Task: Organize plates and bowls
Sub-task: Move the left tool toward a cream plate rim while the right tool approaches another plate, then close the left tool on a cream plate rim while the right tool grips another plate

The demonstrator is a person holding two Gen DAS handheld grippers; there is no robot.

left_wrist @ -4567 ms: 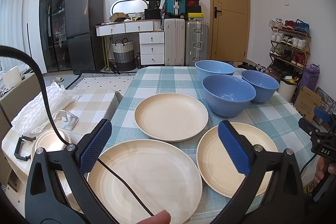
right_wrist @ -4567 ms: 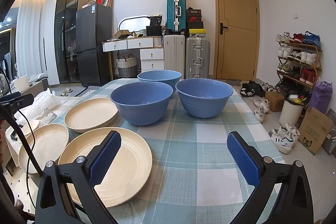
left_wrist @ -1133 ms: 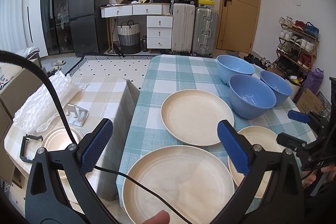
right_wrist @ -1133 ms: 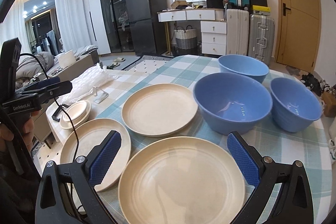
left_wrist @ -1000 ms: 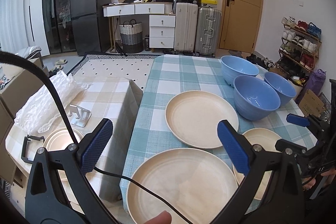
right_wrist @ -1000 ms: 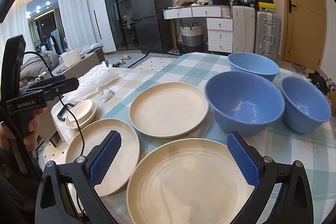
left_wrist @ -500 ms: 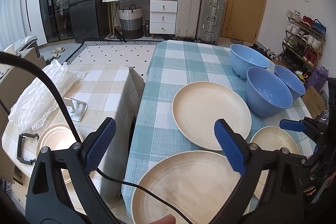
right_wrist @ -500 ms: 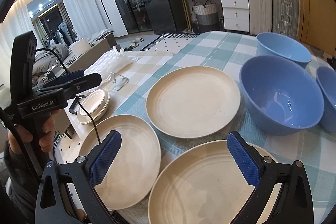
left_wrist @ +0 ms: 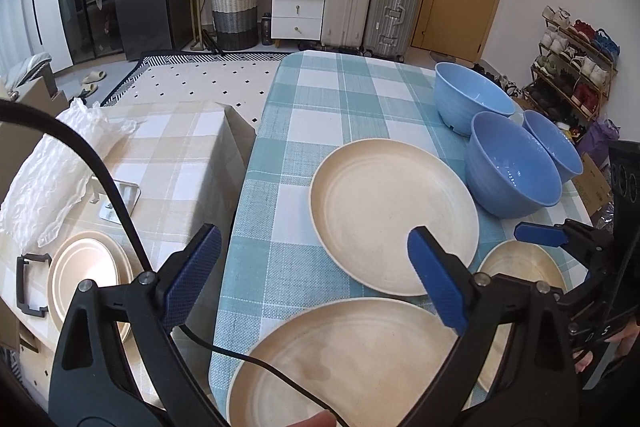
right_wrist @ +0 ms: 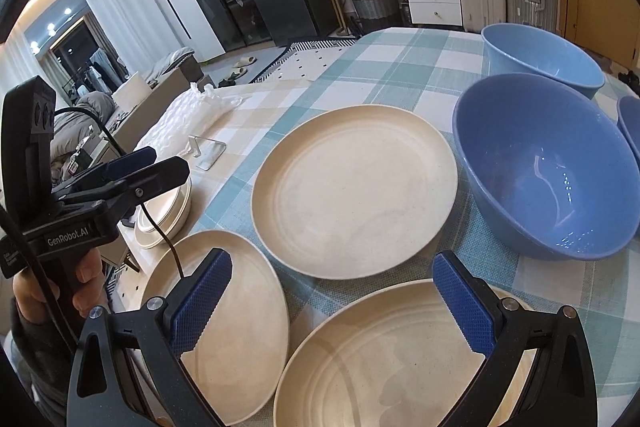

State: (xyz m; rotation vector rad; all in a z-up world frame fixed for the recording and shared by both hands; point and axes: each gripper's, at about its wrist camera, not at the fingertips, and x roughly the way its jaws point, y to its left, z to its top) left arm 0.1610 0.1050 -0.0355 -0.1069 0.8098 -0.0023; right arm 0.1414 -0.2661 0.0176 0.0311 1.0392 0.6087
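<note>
Both sets of jaws apart, nothing between. Left gripper [left_wrist: 316, 273] over near-left plate [left_wrist: 344, 359], lower centre of frame; right gripper [right_wrist: 332, 301] over near-right plate [right_wrist: 400, 359], bottom of frame. Each plate just ahead & below; probably grabbed at rims.

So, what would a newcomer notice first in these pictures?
Three cream plates lie on the checked tablecloth, two at the near edge and one further in. Three blue bowls stand together to their right. Both grippers, left gripper and right gripper, hang open over the near plates.
</note>
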